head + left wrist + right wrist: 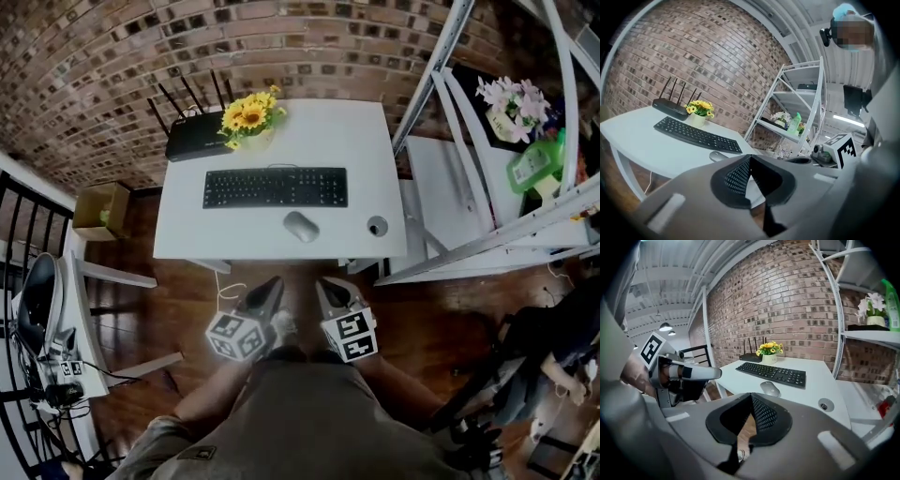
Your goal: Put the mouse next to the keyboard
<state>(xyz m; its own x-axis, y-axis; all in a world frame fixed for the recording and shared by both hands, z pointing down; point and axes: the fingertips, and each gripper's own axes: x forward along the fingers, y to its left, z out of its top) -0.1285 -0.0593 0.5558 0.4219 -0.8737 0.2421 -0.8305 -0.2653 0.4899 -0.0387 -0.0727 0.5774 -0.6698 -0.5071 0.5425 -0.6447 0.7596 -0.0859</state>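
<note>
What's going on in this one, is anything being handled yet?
Nothing is being handled. A person stands in front of the white desk with a claw in each hand. The left claw and the right claw are both shut and empty, held low over the floor, short of the desk's near edge. The mouse lies on the desk just in front of the keyboard, below its right half, with neither claw touching it.

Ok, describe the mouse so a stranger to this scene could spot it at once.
Find the white desk against the brick wall, with a black keyboard lying across its middle. Just on the near side of the keyboard, toward its right half, lies the mouse: a small grey oval, domed, unlike the flat round cable hole to its right.
</note>
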